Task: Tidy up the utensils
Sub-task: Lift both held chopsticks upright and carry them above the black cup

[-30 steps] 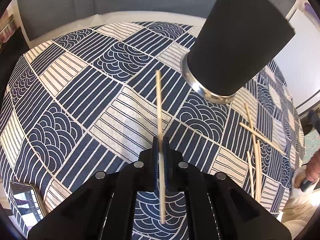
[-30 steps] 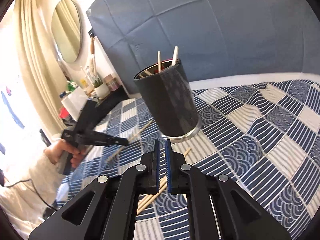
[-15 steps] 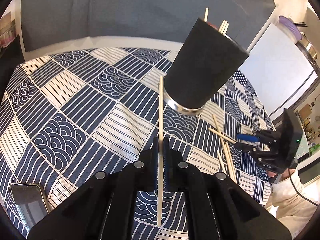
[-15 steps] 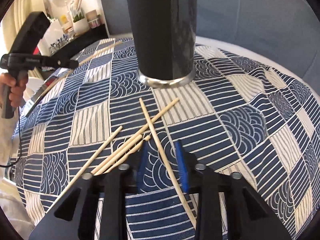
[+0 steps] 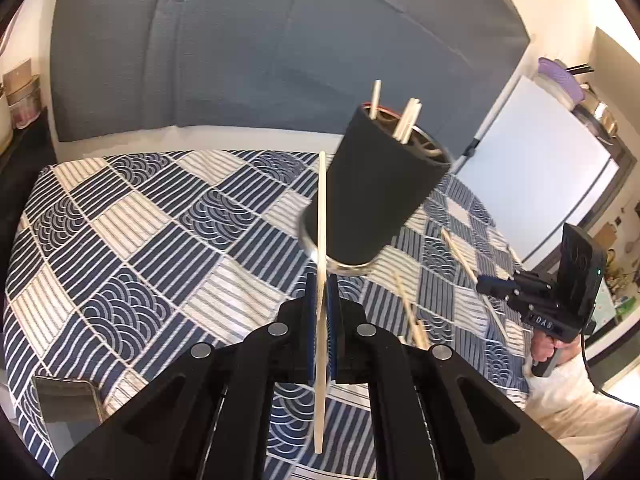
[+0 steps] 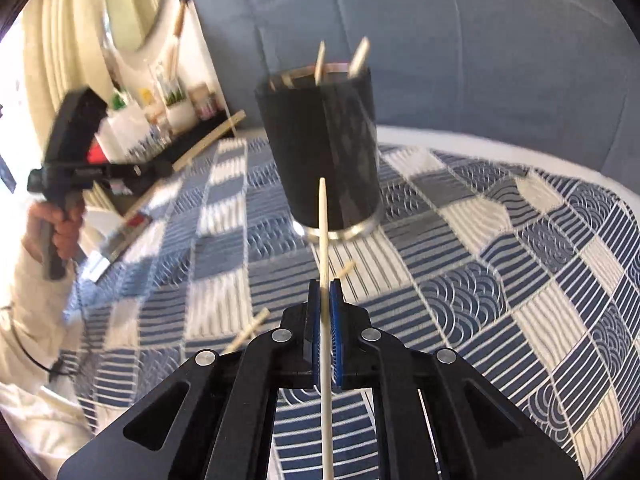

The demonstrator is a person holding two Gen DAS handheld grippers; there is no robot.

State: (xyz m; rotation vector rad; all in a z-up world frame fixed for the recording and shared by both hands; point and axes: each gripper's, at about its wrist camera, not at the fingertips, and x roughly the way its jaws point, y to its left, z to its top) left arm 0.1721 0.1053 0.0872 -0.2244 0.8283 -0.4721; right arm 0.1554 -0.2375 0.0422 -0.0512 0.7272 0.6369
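Both hand-held grippers carry a chopstick now. The left hand-held gripper [image 5: 321, 304] has its jaws pinched on a chopstick [image 5: 321, 216], gripped approx. mid-length, long axis running straight out along the fingers, tip up beside the black cup [image 5: 384, 196]. The right hand-held gripper [image 6: 325, 312] likewise pinches a second chopstick [image 6: 323, 232], axis also fwd and slightly upward, tip overlapping the cup [image 6: 320, 148] wall in that view. The cup stands on the blue patterned bedspread [image 5: 140, 240] w/ several sticks already poking out of its rim [image 5: 406, 126]. It lies ahead of both grippers; from the left one it sits ahead and a little right, from the right one nearly dead ahead. Which hand is nearer is hard to call given fisheye warp and motion blur, though the left stick's tip prob. reaches closer to rim height. Either stick must be raised above the rim and tipped toward vertical before release, since both tips currently point at the cup's side, not its mouth. Loose chopsticks [image 5: 460, 250] remain on the bedspread right of the cup, near the right gripper [image 5: 496, 284]. A phone [image 5: 68, 400] lies at lower left.
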